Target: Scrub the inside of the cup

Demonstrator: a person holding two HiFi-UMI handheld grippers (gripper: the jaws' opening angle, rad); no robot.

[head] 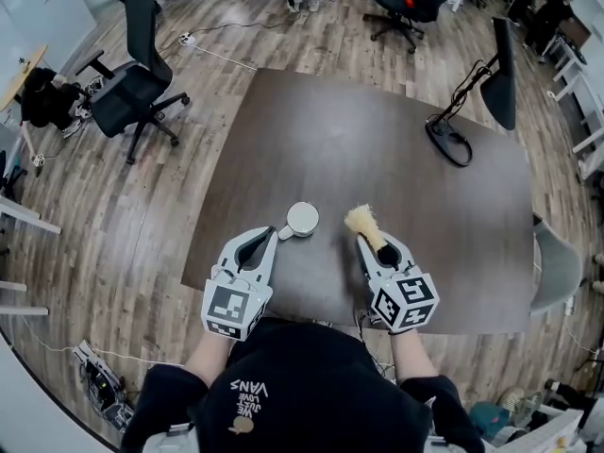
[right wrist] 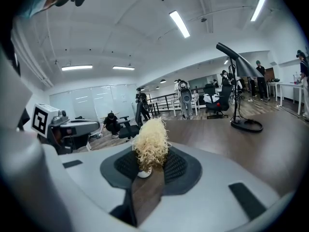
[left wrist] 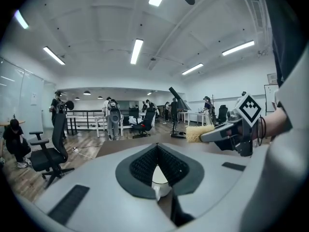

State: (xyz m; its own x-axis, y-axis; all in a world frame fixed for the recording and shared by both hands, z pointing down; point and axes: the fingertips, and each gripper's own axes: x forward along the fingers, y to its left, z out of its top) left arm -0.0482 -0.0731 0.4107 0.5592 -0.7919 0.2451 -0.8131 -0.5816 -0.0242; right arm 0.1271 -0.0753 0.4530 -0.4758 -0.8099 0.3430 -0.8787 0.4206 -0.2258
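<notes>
Over the near edge of the surface (head: 396, 149): cup (head: 303, 218), mouth upward, at the tip of the left tool (head: 268, 238)
Left tool: clenched on the cup's handle
Right tool (head: 366, 245): grasping the brush (head: 362, 221) — bristles just beside the cup, outside it
Step in hand: bringing brush to cup; scrubbing not yet begun
Next move calls for: bristles lowered into the mouth — cup kept steady; the handle grip may twist
</notes>
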